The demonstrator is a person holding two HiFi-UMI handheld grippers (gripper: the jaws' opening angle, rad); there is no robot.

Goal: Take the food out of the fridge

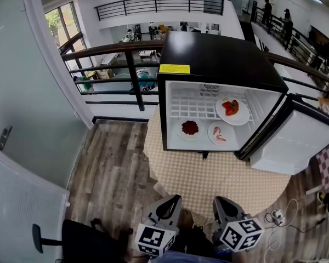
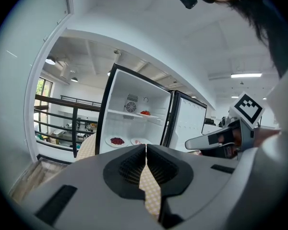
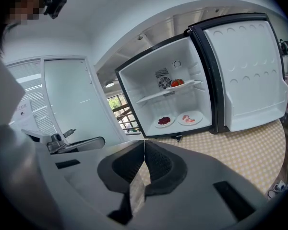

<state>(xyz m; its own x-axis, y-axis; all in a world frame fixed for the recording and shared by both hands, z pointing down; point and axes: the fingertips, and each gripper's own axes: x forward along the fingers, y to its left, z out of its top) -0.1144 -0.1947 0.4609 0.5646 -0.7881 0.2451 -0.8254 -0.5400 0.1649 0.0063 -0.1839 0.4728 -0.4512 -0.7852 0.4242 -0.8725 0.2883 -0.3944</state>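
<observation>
Our left gripper [image 2: 146, 145] and right gripper [image 3: 144, 141] are pressed together, empty, before the fridge [image 1: 219, 53]. Only the head view shows its yellow label [image 1: 174, 68]

A round tabletop [image 1: 208, 182] under a checked beige cloth carries a black fridge [image 1: 219, 56], its door open. Inside the fridge, a wire shelf [image 1: 189, 106] bears an upper plate [image 1: 238, 119] of red food. Below the shelf, the fridge floor [image 1: 204, 143] holds a left plate [image 1: 189, 138] with dark red food and a right plate [image 1: 228, 129] with pink food.
</observation>
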